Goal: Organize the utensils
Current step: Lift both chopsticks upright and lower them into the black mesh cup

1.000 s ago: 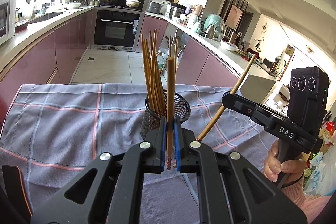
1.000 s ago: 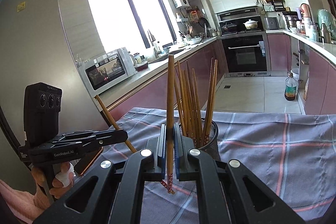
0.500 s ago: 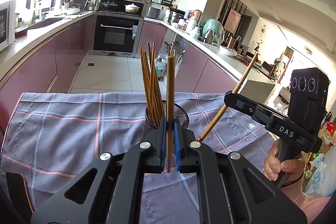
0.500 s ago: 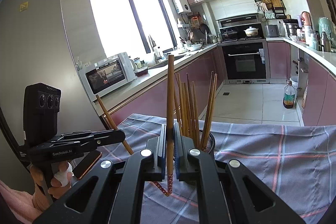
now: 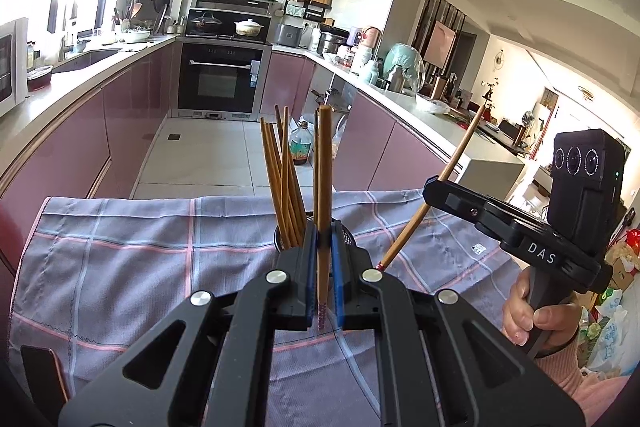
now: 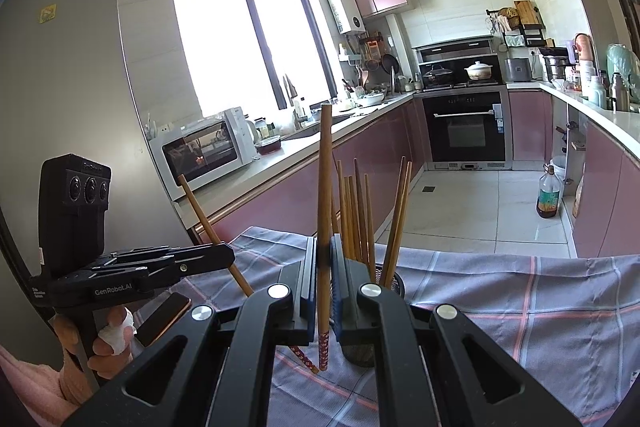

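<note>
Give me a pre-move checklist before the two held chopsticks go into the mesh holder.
1. Left gripper shut on left chopstick: ok.
2. Right gripper shut on right chopstick: ok.
3. Both sticks near upright, patterned ends down: ok.
4. Mesh holder upright on the checked cloth: ok.
5. Free room among the chopsticks already inside: cannot tell.
6. Held tips above the holder rim: not ok.

Both views have tilted upward over the second: the mesh holder [image 5: 347,235] with its bundled chopsticks [image 5: 285,183] now sits lower and partly hidden behind the left gripper [image 5: 322,259], while the checked cloth [image 6: 520,303] fills less of the right wrist view and more ceiling shows.
</note>
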`<act>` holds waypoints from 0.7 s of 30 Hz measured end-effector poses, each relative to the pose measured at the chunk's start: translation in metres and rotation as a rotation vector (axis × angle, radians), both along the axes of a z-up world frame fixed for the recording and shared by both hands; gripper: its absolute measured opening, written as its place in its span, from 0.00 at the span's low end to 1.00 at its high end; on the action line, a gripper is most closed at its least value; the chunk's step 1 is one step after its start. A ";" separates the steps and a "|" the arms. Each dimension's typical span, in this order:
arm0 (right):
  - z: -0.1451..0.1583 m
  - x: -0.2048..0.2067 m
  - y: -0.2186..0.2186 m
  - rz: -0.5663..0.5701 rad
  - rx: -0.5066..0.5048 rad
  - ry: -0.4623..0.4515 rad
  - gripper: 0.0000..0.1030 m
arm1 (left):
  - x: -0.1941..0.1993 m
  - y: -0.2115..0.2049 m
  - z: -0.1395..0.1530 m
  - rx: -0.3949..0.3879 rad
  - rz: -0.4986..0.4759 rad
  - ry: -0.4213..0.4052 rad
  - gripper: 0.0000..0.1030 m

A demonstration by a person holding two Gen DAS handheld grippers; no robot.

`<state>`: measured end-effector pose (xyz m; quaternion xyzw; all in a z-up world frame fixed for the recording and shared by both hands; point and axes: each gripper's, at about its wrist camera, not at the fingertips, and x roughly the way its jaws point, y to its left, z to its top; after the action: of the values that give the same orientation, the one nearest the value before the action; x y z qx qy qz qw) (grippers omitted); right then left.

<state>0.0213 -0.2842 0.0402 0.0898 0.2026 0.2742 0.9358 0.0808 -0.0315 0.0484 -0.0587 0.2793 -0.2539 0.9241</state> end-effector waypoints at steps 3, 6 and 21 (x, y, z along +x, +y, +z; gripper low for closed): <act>0.003 0.000 0.000 -0.003 -0.001 -0.007 0.05 | 0.001 -0.001 0.004 0.000 -0.002 -0.009 0.07; 0.006 0.001 -0.001 -0.006 0.000 -0.014 0.05 | 0.001 -0.001 0.007 0.001 -0.002 -0.018 0.07; 0.021 0.007 -0.004 -0.022 -0.004 -0.056 0.05 | -0.004 -0.002 0.032 -0.013 -0.002 -0.077 0.07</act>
<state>0.0281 -0.2882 0.0615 0.0822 0.1760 0.2660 0.9442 0.0766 -0.0337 0.0808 -0.0547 0.2421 -0.2588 0.9335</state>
